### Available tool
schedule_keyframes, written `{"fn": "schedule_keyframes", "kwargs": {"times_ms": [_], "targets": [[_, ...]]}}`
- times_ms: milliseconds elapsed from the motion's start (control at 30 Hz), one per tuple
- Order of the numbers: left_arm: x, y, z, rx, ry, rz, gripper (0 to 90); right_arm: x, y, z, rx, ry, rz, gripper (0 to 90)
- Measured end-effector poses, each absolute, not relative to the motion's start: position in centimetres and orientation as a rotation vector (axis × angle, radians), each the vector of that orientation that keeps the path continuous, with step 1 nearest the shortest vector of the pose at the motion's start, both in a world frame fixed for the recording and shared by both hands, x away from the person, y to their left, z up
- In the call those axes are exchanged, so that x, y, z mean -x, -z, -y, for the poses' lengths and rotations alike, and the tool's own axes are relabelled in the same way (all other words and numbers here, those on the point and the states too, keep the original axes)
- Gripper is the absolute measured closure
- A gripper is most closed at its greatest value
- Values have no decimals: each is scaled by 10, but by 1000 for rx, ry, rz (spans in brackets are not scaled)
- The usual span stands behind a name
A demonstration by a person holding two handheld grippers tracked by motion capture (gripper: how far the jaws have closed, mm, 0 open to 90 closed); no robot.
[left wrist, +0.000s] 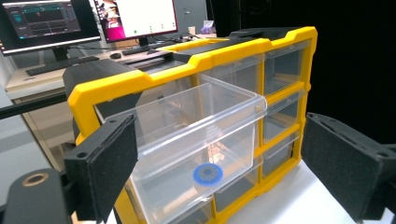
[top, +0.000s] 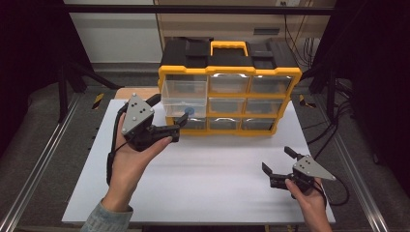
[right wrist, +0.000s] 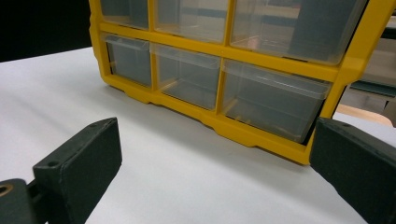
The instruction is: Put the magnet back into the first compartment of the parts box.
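Currently | left gripper (top: 180, 126) jaws wide, empty, at pulled-out clear plastic drawer (left wrist: 196, 140) of yellow-framed organizer cabinet (top: 278, 104) | small blue ring (left wrist: 208, 174) inside | right gripper (top: 276, 164) wide, idle | risk: off-centre push skews drawer, jams, shifts cabinet.

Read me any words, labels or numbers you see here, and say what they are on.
No readable text.
Monitors behind the organizer: screen content too small and blurred to read.
Organizer, open drawer and blue disc: no label seen.
Left gripper and right gripper: no markings legible.
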State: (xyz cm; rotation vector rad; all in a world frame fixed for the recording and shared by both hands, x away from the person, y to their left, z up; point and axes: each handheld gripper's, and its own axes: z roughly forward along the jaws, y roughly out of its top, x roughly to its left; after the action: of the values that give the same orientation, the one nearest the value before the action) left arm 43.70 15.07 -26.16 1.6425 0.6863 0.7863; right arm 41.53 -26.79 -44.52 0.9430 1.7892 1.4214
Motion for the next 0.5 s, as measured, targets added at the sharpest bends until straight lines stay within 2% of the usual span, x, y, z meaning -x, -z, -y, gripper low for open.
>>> {"fn": "schedule_keyframes", "kwargs": {"times_ms": [500], "targets": [[-427, 274, -152, -1662, -786, -690, 110, -415, 445, 267, -939, -1421, -1790, 30]]}}
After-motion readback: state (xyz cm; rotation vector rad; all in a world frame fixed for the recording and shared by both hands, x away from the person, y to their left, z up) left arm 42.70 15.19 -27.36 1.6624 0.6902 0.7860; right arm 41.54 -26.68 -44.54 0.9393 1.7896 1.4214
